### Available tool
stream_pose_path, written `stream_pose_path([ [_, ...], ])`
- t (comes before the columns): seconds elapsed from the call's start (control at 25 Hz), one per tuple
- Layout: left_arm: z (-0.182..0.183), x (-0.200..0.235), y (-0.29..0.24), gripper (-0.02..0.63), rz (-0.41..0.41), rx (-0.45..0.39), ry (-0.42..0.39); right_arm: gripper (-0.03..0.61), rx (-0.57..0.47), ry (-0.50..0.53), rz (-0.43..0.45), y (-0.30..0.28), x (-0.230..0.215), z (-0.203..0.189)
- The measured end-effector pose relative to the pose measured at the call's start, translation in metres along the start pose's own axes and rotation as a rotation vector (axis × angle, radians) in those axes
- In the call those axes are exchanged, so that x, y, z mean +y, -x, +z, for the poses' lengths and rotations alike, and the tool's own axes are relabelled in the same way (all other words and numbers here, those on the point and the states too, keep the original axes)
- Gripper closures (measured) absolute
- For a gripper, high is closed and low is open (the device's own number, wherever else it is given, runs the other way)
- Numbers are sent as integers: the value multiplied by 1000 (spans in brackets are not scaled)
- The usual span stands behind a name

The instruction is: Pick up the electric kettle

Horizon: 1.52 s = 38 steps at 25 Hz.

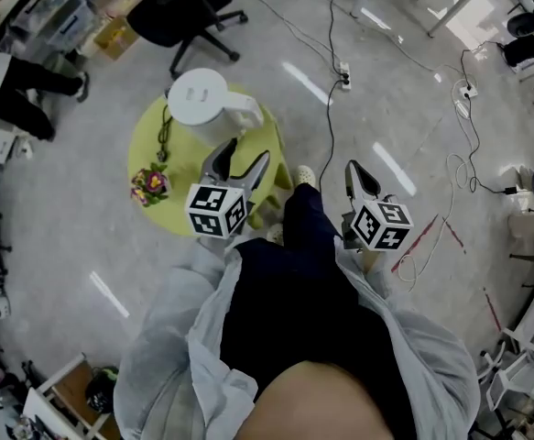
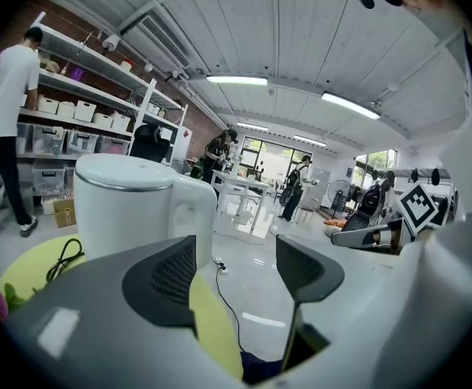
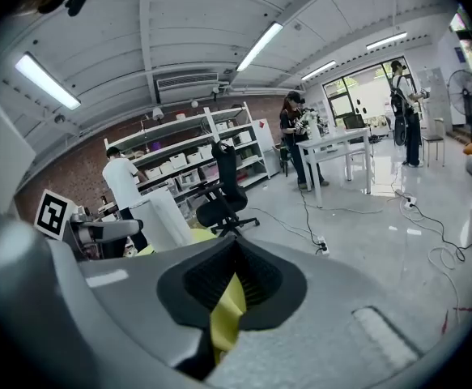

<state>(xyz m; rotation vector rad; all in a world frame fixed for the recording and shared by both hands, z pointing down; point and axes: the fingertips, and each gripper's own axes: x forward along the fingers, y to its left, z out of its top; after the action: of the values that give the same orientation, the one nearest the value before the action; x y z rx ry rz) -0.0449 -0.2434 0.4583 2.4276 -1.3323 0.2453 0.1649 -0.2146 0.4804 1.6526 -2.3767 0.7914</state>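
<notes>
A white electric kettle (image 1: 207, 104) with its lid on stands at the far side of a small round yellow-green table (image 1: 147, 149). Its handle (image 1: 251, 110) points right. My left gripper (image 1: 248, 152) hovers over the table's near right edge, just short of the kettle, open, with nothing between its jaws. In the left gripper view the kettle (image 2: 134, 205) fills the left, beyond the open left gripper (image 2: 236, 270). My right gripper (image 1: 354, 169) hangs over the floor to the right of the table, shut and empty. In the right gripper view the kettle (image 3: 167, 221) is at the left, behind the right gripper (image 3: 231, 275).
A black cord (image 1: 164, 131) and a small bunch of flowers (image 1: 150, 184) lie on the table's left side. A black office chair (image 1: 189, 12) stands behind the table. Cables and a power strip (image 1: 343, 74) run over the floor. A person (image 1: 10, 85) stands at the far left.
</notes>
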Motion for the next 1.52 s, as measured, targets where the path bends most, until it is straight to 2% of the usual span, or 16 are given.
stream_pose_path([
  [0.36, 14, 7, -45, 304, 56, 26, 52, 577, 79, 78, 110, -79, -18, 52],
  [0.6, 20, 13, -60, 304, 150, 26, 95, 577, 167, 161, 246, -142, -10, 78],
  [0.88, 27, 18, -75, 316, 269, -46, 155, 577, 255, 250, 395, -206, 4, 85],
  [1.12, 29, 28, -85, 334, 359, -92, 171, 577, 311, 317, 480, -234, 16, 78],
  [1.28, 33, 34, -88, 347, 408, -108, 160, 577, 326, 340, 509, -242, 23, 79],
  [1.52, 41, 47, -89, 434, 500, -157, 93, 577, 331, 346, 506, -241, 25, 78],
])
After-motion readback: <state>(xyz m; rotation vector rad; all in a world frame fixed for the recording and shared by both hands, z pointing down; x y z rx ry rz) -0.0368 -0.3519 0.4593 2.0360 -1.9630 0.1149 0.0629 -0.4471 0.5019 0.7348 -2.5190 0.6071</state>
